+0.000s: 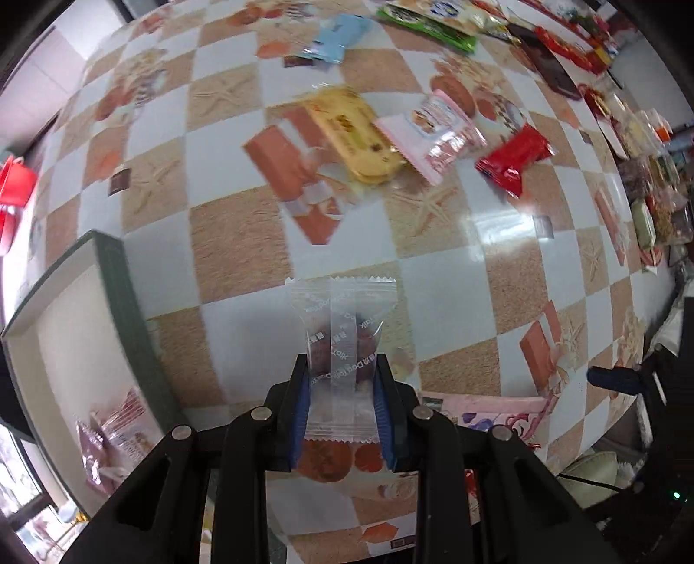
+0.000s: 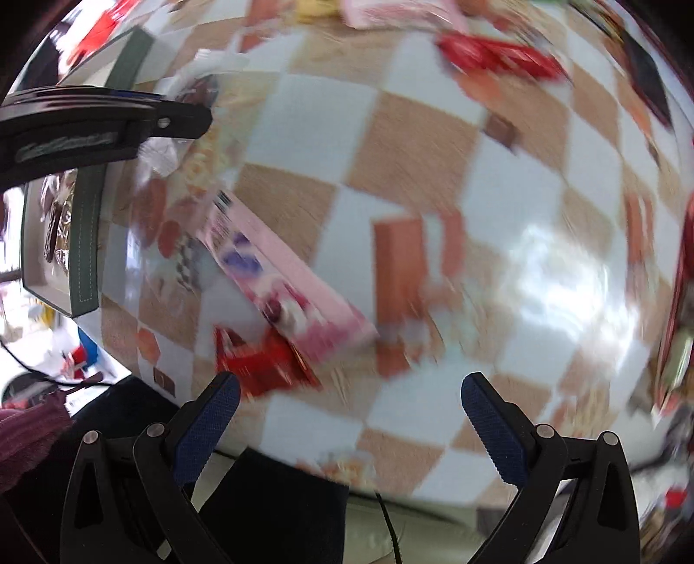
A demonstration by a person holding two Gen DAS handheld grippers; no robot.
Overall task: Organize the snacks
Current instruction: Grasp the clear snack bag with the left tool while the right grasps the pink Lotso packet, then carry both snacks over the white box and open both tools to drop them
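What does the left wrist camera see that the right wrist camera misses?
Only the left wrist view shows the left gripper shut on a clear-wrapped snack, plus a yellow biscuit pack and a light blue packet. Only the right wrist view shows the right gripper, open with nothing between its fingers. Both show the checkered table, the green-rimmed box, and the pink packet.

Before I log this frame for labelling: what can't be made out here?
- Clear packet: the left fingers cover its sides; the contents are not identifiable, left wrist view.
- Green box: cut off by the image edge, so most of its contents are unseen.
- Pink box and red packet: motion blur hides the print, right wrist view.
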